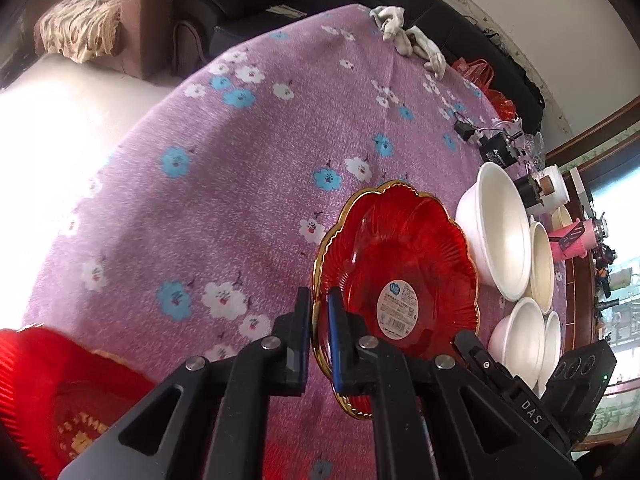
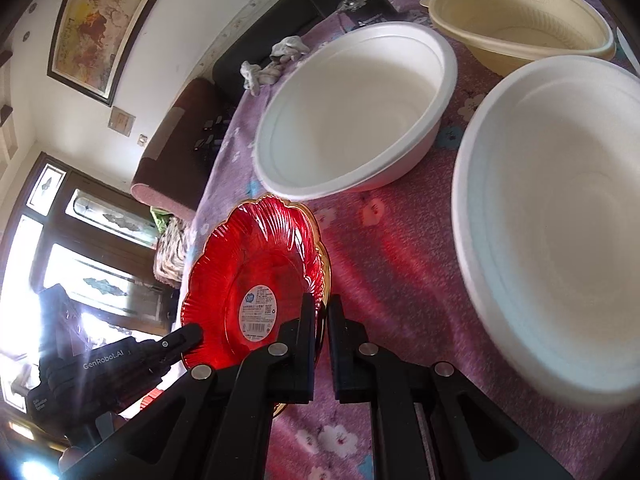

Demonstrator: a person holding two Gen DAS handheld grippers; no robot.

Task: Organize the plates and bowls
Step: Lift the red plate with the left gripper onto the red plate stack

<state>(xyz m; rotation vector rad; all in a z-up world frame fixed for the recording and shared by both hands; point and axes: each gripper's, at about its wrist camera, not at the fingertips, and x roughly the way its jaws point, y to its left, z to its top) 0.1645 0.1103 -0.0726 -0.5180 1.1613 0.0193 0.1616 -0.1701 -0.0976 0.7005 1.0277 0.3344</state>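
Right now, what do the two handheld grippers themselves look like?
Both are matte black plastic with silver round pivot pins. The left gripper has flat rectangular fingers, one pad edged blue; seen from the right wrist its body carries white GenRobot.AI lettering. The right gripper matches in shape; from the left wrist its body shows "DAS" lettering and a power symbol.

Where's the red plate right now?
The red plate is pinched at opposite rims by the left tongs and the right tongs, over the purple flowered cloth, beside the white bowls.
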